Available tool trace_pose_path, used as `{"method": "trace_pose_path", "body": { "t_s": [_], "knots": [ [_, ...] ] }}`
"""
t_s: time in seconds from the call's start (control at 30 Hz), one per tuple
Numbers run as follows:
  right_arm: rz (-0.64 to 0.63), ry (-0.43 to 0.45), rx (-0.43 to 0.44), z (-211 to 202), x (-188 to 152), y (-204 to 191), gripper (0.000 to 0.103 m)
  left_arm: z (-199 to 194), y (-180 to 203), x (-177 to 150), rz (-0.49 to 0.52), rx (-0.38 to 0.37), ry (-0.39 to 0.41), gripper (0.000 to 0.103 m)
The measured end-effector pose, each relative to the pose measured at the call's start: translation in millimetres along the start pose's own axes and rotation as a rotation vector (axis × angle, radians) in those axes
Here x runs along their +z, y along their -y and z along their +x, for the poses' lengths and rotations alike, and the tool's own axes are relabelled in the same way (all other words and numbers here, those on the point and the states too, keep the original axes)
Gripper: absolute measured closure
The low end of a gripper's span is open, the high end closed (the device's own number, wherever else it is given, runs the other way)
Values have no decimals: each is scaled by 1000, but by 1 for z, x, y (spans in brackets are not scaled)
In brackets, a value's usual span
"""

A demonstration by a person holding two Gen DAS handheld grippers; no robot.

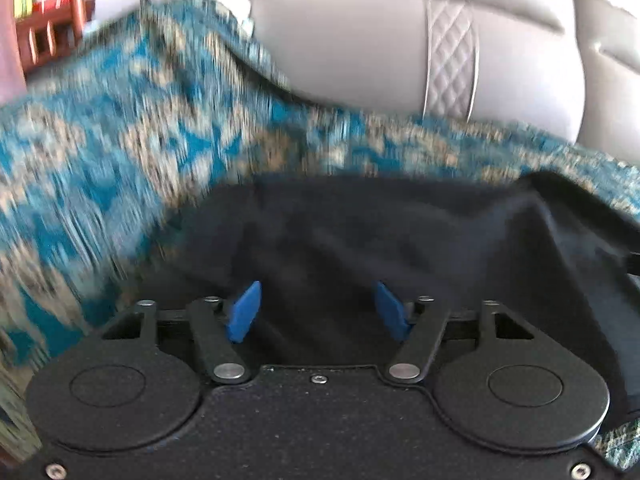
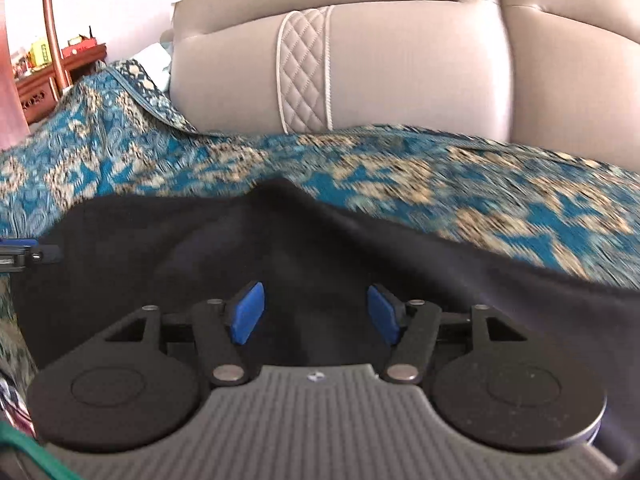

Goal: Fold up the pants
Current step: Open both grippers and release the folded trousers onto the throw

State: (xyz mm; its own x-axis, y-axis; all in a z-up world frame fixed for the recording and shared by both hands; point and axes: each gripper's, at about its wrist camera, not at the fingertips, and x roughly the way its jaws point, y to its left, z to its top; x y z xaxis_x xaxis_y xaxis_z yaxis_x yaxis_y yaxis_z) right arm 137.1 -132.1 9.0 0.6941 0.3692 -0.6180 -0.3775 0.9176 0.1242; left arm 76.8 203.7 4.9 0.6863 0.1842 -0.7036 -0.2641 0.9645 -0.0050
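Two tools, left tool (image 1: pixel 316 312) and right tool (image 2: pixel 316 312), hang released above black pants (image 1: pixel 360 232).

pants (image 1: pixel 360 232): matt black cloth, soft, no sheen. cover (image 2: pixel 480 184) under them: woven teal and beige patterned fabric, textured. sofa back (image 2: pixel 400 72): smooth grey leather-like upholstery, slight sheen, with a quilted stitched strip (image 2: pixel 306 68). left gripper (image 1: pixel 318 312): matt black plastic, blue rubbery pads, shiny metal pins. chair frame (image 2: pixel 54 36): glossy reddish wood.

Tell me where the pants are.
In both wrist views the black pants lie on the teal patterned cover, just ahead of each gripper, below the grey sofa back.
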Motion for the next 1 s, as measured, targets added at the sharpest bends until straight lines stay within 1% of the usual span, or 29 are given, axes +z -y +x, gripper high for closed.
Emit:
{"method": "trace_pose_path", "body": {
  "t_s": [0.03, 0.07, 0.1, 0.13, 0.23, 0.33, 0.37, 0.47, 0.57, 0.6, 0.63, 0.67, 0.8, 0.83, 0.93, 1.0],
  "knots": [
    [13, 1, -3, -5, -8, 5, 30, 6, 2, -5, -13, 15, -18, 45],
    [38, -1, -5, -10, -15, 14, 31, 8, 4, -10, -23, 27, -5, 44],
    [62, 9, -4, -15, -22, 24, 31, 8, 5, -13, -35, 36, 18, 44],
    [83, 31, -6, -22, -27, 34, 31, 9, 6, -14, -48, 42, 19, 43],
    [165, 54, -97, -42, -36, 66, 31, 9, 9, -11, -56, 55, 3, 43],
    [234, 74, -206, -62, -45, 99, 31, 12, 3, -8, -82, 46, -14, 42],
    [245, 82, -238, -69, -49, 110, 29, 11, 4, -9, -79, 48, -15, 42],
    [282, 72, -422, -85, -58, 143, 29, 12, 5, -8, -69, 66, -16, 41],
    [373, 77, -557, -106, -66, 176, 29, 13, 6, -7, -70, 75, -21, 41],
    [392, 69, -595, -113, -70, 188, 29, 13, 6, -7, -71, 77, -24, 41],
    [407, 42, -643, -116, -73, 201, 28, 13, 6, -7, -71, 79, -26, 41],
    [414, 39, -682, -120, -77, 213, 28, 14, 6, -6, -69, 81, -29, 41],
    [497, 23, -766, -135, -82, 259, 26, 14, 7, -5, -63, 91, -37, 40],
    [514, 19, -784, -135, -80, 268, 22, 15, 7, -5, -62, 92, -37, 40],
    [571, 41, -793, -138, -82, 297, 20, 15, 7, -5, -56, 99, -37, 40],
    [552, 32, -801, -135, -77, 309, 20, 15, 8, -5, -55, 103, -37, 40]
  ]
}}
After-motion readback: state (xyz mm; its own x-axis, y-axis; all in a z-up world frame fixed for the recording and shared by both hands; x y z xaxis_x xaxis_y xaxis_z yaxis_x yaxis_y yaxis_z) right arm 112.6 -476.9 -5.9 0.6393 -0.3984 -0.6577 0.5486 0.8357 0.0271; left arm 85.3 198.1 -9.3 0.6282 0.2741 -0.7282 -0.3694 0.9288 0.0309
